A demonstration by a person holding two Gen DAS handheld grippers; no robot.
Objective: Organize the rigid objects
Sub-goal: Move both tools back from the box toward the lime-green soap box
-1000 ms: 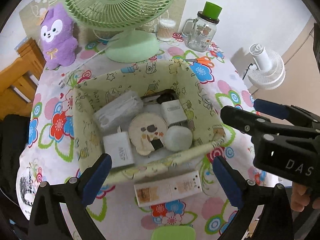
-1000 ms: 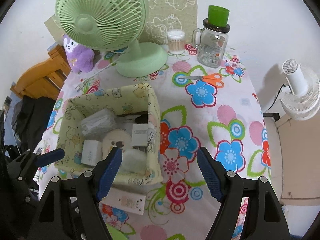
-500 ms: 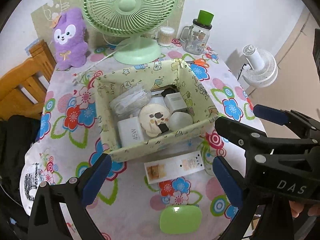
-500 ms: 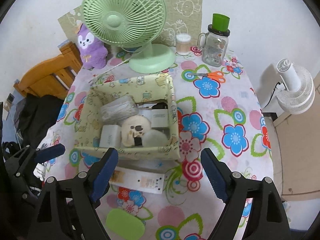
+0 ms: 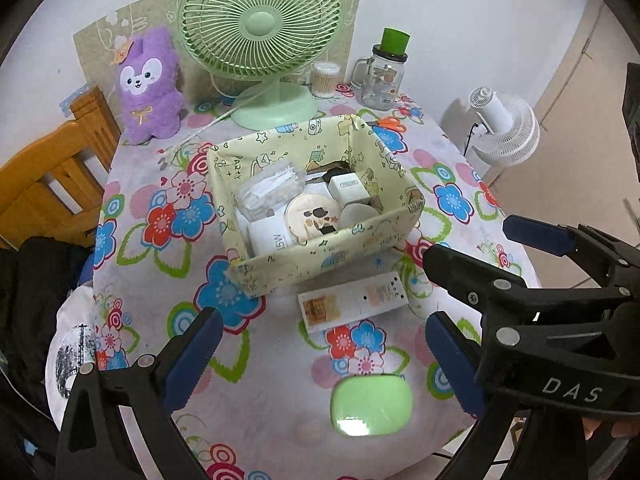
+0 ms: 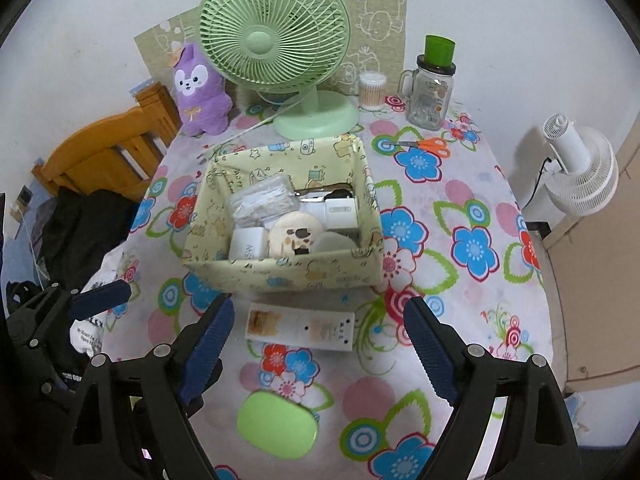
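Storage box (image 6: 280, 276) sits on a flower-patterned tablecloth (image 6: 460, 280) beside a white wall; both grippers gape wide, empty.

Lived-in room at home

A flowered tablecloth (image 6: 460, 216) carries a green desk fan (image 6: 276, 40), purple plush toy (image 6: 202, 92) and glass mug jar (image 6: 430, 96); a wooden chair (image 6: 108, 152) stands beside it.
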